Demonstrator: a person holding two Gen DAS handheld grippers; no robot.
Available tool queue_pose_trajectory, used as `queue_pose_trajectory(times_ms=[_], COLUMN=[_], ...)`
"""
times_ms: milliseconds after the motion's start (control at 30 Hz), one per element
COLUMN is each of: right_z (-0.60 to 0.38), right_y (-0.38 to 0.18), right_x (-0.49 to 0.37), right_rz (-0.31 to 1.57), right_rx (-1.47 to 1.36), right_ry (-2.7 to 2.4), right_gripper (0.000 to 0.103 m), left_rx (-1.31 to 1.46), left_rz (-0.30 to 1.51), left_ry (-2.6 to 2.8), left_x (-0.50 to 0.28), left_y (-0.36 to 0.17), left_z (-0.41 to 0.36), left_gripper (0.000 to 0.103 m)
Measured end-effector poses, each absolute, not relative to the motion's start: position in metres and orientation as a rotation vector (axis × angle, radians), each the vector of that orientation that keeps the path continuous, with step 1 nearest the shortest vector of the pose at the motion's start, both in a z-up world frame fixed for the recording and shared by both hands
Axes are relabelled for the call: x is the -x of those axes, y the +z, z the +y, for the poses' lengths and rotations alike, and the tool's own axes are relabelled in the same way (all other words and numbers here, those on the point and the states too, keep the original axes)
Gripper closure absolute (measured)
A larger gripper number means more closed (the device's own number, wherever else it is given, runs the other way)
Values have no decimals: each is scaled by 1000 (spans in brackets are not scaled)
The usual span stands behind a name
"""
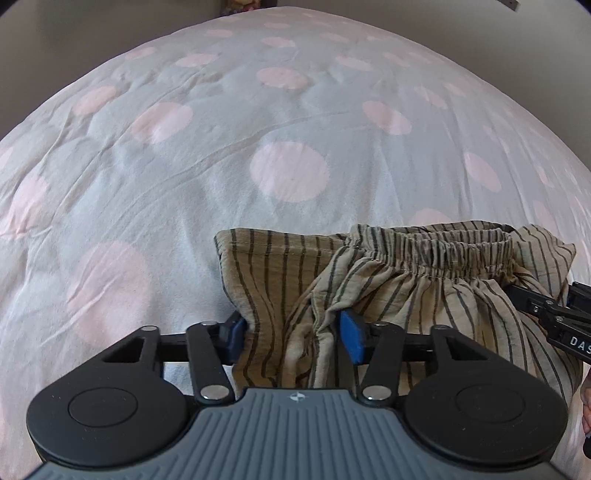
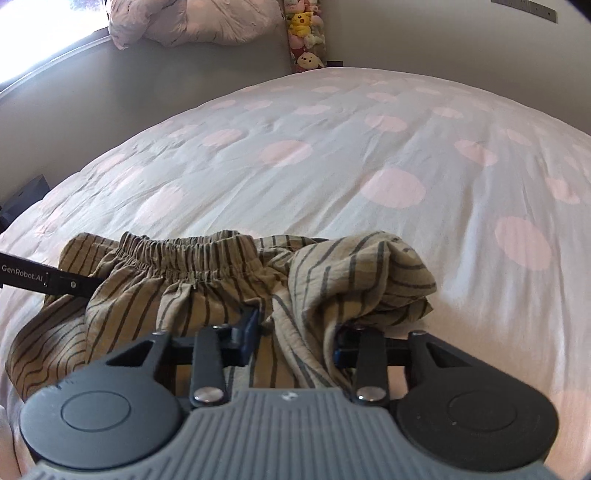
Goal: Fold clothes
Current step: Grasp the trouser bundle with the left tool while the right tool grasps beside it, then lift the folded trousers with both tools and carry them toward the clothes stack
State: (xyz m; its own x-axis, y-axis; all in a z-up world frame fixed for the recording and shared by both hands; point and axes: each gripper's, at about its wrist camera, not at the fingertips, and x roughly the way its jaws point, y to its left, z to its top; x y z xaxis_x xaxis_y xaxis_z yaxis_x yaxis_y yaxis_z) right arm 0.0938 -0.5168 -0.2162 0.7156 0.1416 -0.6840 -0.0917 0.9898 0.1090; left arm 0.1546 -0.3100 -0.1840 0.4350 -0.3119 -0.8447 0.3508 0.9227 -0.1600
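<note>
Tan shorts with dark stripes (image 1: 406,288) lie crumpled on the bed, elastic waistband (image 1: 443,251) on top. My left gripper (image 1: 294,338) is open, its blue pads (image 1: 352,336) wide apart with the shorts' left leg bunched loosely between them. In the right wrist view the same shorts (image 2: 184,288) spread to the left, with a folded-over lump of cloth (image 2: 369,273) on the right. My right gripper (image 2: 295,341) is open too, its fingers straddling that cloth, which hides the right pad. Each gripper's arm shows at the edge of the other's view.
The bed sheet (image 1: 258,129) is pale blue with large pink dots and light wrinkles. Far off stand plush toys (image 2: 304,33) in a corner and a bundled duvet (image 2: 192,22) by a bright window. A hand (image 1: 585,402) shows at the right edge.
</note>
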Motion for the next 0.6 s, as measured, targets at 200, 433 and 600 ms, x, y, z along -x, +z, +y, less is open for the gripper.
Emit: queue_pose_trajectory(times_ms=[200, 433, 600], right_z=[-507, -496, -504], right_y=[-202, -156, -117], right_x=[-82, -45, -4], right_rz=[718, 613, 514], right_rx=[-22, 68, 90], right_ry=[96, 43, -35], right_gripper=[91, 92, 93], left_rx=[-9, 21, 17], left_rz=[1016, 874, 774], left_ry=[-481, -575, -666], left_x=[-151, -133, -108], left_y=[-180, -145, -100], left_z=[-311, -309, -324], left_gripper=[93, 96, 97])
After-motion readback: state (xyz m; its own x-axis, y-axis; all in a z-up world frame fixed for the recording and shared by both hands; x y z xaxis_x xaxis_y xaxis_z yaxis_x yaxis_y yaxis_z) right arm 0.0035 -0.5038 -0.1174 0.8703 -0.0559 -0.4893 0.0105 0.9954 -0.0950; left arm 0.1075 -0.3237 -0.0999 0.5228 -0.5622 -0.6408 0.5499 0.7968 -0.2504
